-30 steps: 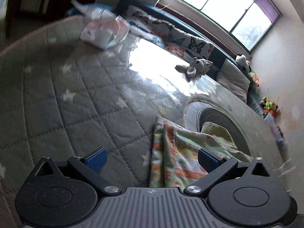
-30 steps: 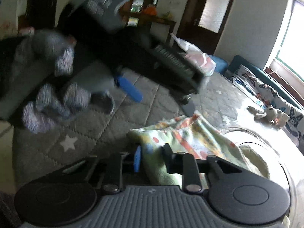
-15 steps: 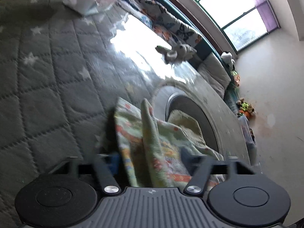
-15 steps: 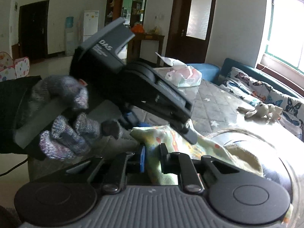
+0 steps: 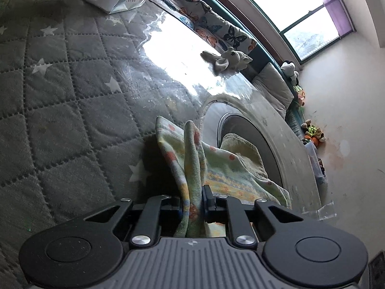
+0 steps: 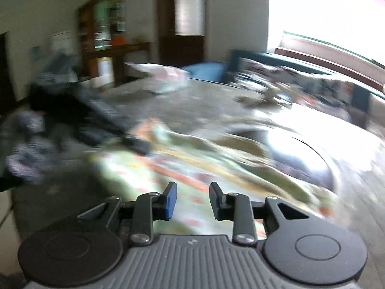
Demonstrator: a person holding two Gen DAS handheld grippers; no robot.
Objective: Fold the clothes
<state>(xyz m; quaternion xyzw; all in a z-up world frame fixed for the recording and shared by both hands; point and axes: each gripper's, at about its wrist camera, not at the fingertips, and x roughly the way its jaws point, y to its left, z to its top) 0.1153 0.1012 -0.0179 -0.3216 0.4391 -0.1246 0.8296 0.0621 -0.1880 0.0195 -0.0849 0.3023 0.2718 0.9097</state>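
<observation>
Jaws of left gripper (image 5: 192, 202) pinching soft, spotted terry garment (image 5: 192, 149).

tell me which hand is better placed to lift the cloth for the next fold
Left. The left gripper has just closed on a bunched fold of the cloth; the right gripper has been opening, nothing between its fingers.

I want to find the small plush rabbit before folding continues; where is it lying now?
In the left wrist view the plush rabbit lies at the far side of the grey star quilt, beside the butterfly cushion under the window.
</observation>
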